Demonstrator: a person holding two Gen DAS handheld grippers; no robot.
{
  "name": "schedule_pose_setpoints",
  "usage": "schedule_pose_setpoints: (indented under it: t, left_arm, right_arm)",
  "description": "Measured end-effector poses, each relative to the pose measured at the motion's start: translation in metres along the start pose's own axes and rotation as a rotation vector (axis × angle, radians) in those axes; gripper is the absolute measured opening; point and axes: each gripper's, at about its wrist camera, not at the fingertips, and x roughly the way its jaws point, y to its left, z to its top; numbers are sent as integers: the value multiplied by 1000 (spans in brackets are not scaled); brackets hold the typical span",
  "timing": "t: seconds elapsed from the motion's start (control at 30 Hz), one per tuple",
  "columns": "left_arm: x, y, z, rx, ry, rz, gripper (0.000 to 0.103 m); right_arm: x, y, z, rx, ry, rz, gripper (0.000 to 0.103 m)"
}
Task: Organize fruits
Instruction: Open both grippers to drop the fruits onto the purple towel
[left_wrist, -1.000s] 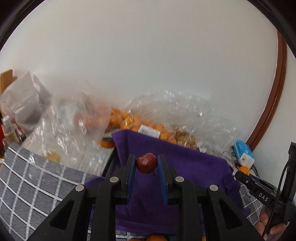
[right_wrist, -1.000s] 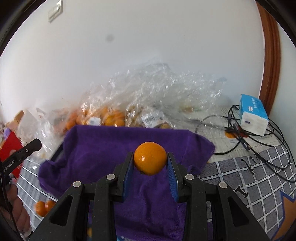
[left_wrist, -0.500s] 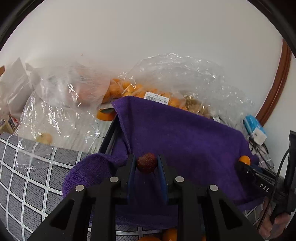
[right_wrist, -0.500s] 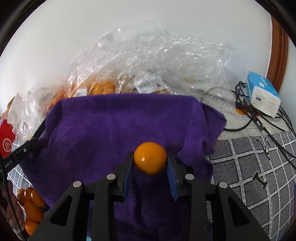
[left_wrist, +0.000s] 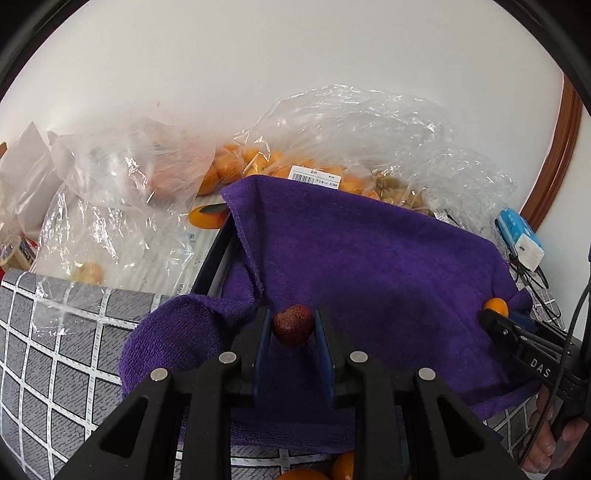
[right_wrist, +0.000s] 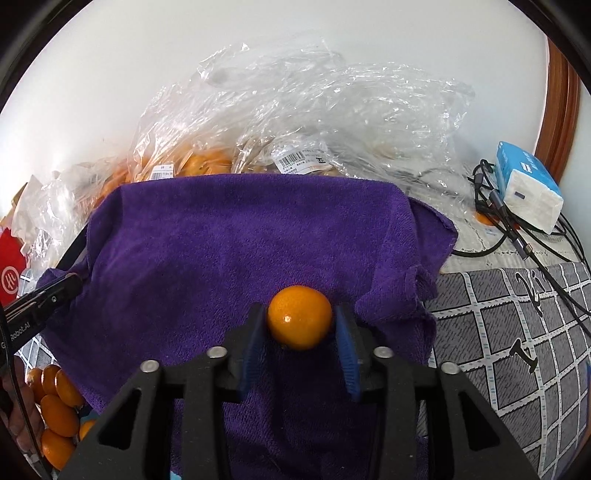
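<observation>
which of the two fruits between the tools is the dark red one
The small dark red fruit pinched in the left tool. The other is a round orange citrus fruit sitting between the right tool's opening jaws, over the purple towel.

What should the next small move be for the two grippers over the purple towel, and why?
Probably finish opening the right gripper and lift it clear. Its jaws are opening, a gap shows beside the orange, and the fruit seems to sit on the purple towel. The left gripper, jaws pinching the small red fruit low over the towel, can release next.
</observation>
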Motion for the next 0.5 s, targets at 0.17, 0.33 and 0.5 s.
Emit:
schedule_pose_setpoints:
  t: [0.17, 0.33, 0.5]
  left_arm:
    - [-3, -1, 1, 3, 6, -18, 29]
    - [-18, -4, 3, 5, -61, -26, 50]
    - [-42, -5, 8, -3, -136, -56, 50]
  right_arm:
    - [-15, 0, 4, 25, -45, 4, 63]
    - [-43, 6, 9, 18, -144, -48, 73]
    - [-75, 8, 6, 22, -195, -57, 73]
